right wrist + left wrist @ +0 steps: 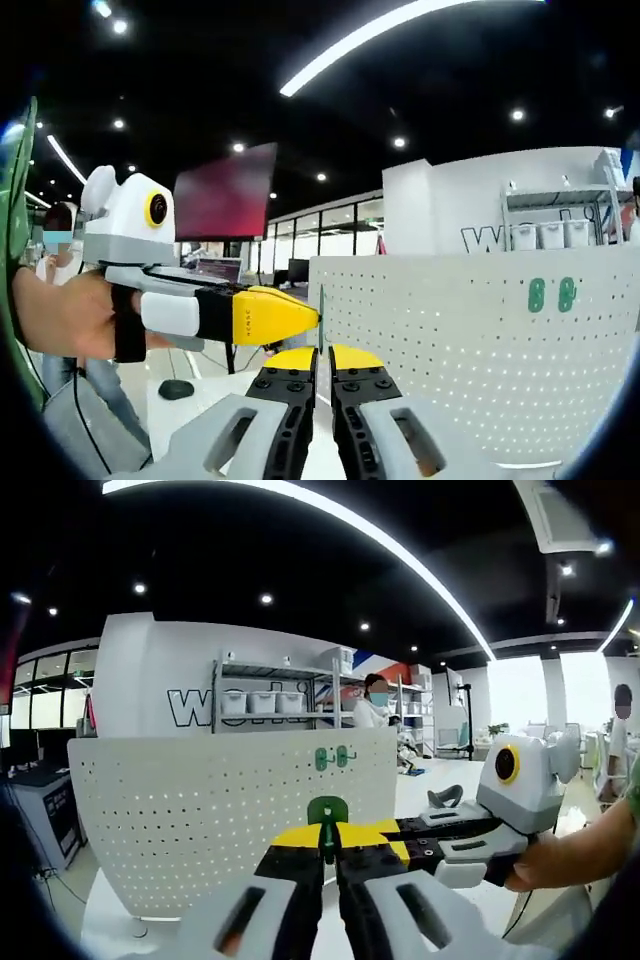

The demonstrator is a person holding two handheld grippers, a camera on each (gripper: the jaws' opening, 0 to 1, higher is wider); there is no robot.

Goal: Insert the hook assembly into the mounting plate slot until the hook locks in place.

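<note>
Item 1, left gripper [328, 852]: I see its yellow-tipped jaws drawn nearly together on a green hook [327, 813], whose rounded top stands up just above the tips. In the right gripper view this gripper [318, 317] comes in from the left, held by a hand [60, 312], its yellow tip touching the edge of the panel; the hook appears there only as a thin green sliver at that tip.

Item 2, right gripper [321, 360]: jaws close together, a narrow gap between the yellow tips; I cannot tell if anything is between them. In the left gripper view it [345, 842] enters from the right, its tips meeting the left gripper's at the hook, a hand [560, 855] behind it.

Item 3, white perforated mounting plate [220, 810]: upright on the white tabletop [440, 780], directly behind the hook.

Item 4, two more green hooks [335, 757]: seated side by side near the plate's top edge, also seen on its face in the right gripper view [551, 295].

Item 5, background: shelving with white bins [262, 702], a person [375, 702] standing beyond the plate.
</note>
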